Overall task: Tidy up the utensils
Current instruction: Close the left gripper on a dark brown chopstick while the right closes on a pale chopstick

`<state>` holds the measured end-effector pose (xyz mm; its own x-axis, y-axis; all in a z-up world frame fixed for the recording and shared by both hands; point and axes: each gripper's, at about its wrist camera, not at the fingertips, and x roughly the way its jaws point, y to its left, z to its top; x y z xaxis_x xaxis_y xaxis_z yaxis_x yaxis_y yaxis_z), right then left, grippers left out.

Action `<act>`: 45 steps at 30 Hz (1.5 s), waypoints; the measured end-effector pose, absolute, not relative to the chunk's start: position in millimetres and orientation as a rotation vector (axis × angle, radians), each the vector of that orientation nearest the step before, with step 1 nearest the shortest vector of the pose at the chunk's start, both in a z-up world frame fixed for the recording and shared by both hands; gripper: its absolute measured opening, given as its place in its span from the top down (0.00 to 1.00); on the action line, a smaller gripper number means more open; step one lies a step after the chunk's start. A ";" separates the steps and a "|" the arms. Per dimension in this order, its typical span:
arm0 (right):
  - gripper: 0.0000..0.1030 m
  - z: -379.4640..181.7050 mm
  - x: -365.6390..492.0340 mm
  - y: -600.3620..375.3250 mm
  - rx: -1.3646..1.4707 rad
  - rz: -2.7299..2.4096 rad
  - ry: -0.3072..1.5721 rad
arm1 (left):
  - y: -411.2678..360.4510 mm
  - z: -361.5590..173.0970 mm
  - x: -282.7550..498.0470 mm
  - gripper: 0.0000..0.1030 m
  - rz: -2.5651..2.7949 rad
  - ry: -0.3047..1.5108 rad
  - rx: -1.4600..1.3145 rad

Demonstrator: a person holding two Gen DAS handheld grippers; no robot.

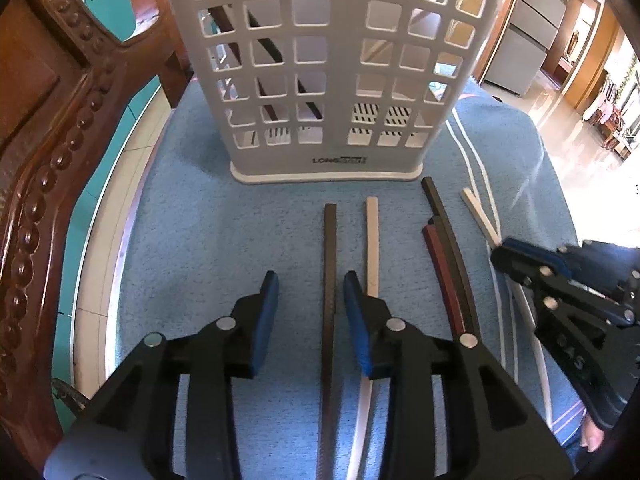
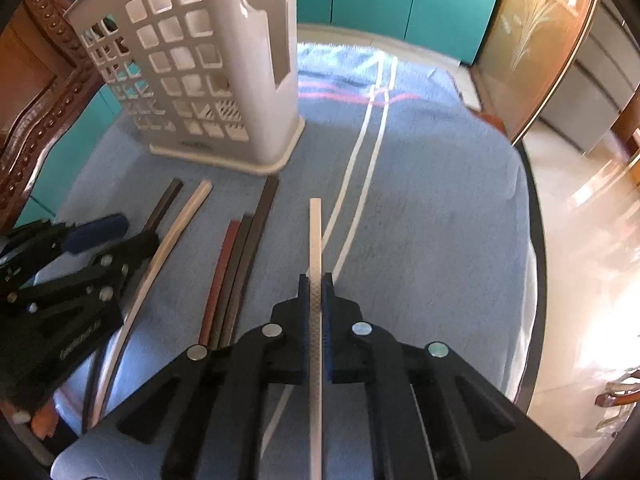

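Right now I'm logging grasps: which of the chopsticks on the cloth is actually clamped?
The white chopstick farthest right, beside the cloth's white stripes: the right gripper is shut on it. The others lie loose.

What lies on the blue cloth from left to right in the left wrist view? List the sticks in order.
Black chopstick between the left gripper's open fingers → white chopstick → dark red chopstick → long black chopstick → white chopstick held by the right gripper.
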<state>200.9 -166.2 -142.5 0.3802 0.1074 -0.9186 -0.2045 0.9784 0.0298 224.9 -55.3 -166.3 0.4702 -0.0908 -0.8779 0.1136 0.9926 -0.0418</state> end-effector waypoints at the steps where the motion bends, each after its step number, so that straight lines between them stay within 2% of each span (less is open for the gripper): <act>1: 0.94 -141.4 197.9 -165.3 -0.101 0.218 1.186 | -53.8 -166.8 225.1 0.65 -0.122 1.075 0.021; 7: 0.93 -128.7 181.1 -153.9 -0.129 0.254 1.104 | -49.2 -169.1 226.5 0.62 -0.114 1.076 0.020; 15: 0.88 -138.1 185.9 -157.9 -0.139 0.177 1.122 | -64.5 -169.4 231.8 0.60 -0.113 1.069 0.041; 22: 0.86 -128.6 184.0 -173.5 -0.081 0.182 1.066 | -69.3 -169.6 233.1 0.59 -0.113 1.072 0.045; 24: 0.78 -123.2 182.4 -174.0 -0.077 0.209 1.048 | -70.2 -170.1 233.4 0.59 -0.114 1.072 0.043; 27: 0.73 -128.2 181.8 -166.0 -0.111 0.222 1.065 | -69.3 -170.3 231.9 0.59 -0.113 1.071 0.044; 32: 0.73 -138.6 178.3 -159.3 -0.139 0.212 1.100 | -64.7 -171.5 231.3 0.58 -0.114 1.070 0.044; 35: 0.93 -138.1 179.3 -161.4 -0.126 0.219 1.113 | -64.1 -171.7 231.2 0.58 -0.115 1.070 0.045; 42: 0.93 -132.8 203.2 -191.1 -0.035 0.215 1.121 | -59.7 -171.6 229.6 0.58 -0.115 1.072 0.037; 45: 0.91 -130.4 208.2 -202.1 0.001 0.211 1.115 | -59.0 -171.1 229.7 0.58 -0.112 1.074 0.033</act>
